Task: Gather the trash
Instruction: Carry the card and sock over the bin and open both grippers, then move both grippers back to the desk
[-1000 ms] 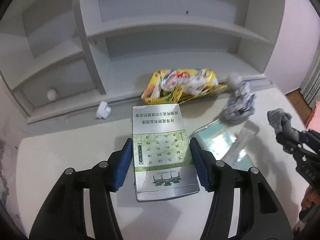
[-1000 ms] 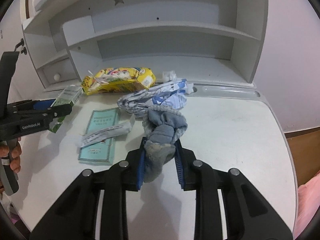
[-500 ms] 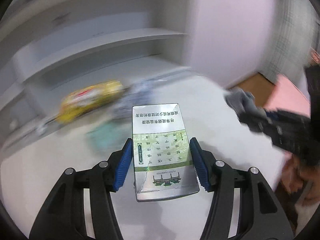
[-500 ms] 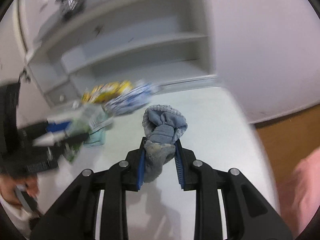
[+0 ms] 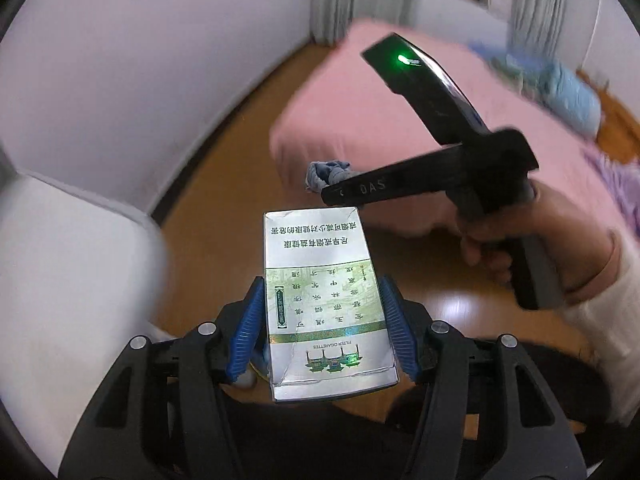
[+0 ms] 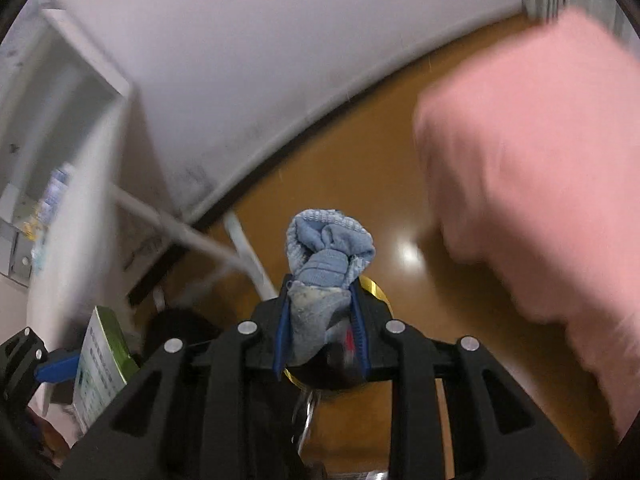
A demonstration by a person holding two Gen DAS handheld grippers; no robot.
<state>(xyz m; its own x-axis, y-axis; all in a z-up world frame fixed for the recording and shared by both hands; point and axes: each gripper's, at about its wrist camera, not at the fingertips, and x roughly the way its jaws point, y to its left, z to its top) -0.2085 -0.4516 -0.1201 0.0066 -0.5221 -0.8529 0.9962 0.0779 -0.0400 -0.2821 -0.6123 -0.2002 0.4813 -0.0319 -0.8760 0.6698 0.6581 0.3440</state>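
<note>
While clamped, cigarette pack (image 5: pixel 326 304) fills left hand-held gripper (image 5: pixel 324 320) (upright).

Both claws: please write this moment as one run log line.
left claw: shut on silver-green cardboard cigarette box | right claw: shut on grey-blue fabric sock | below: wooden floor

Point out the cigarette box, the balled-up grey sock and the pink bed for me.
cigarette box (image 5: pixel 324 300), left wrist view, on its printed green face.
grey sock (image 6: pixel 326 248), right wrist view, on the rolled bundle above the pads.
pink bed (image 6: pixel 540 180), right wrist view, on the blurred cover.
</note>
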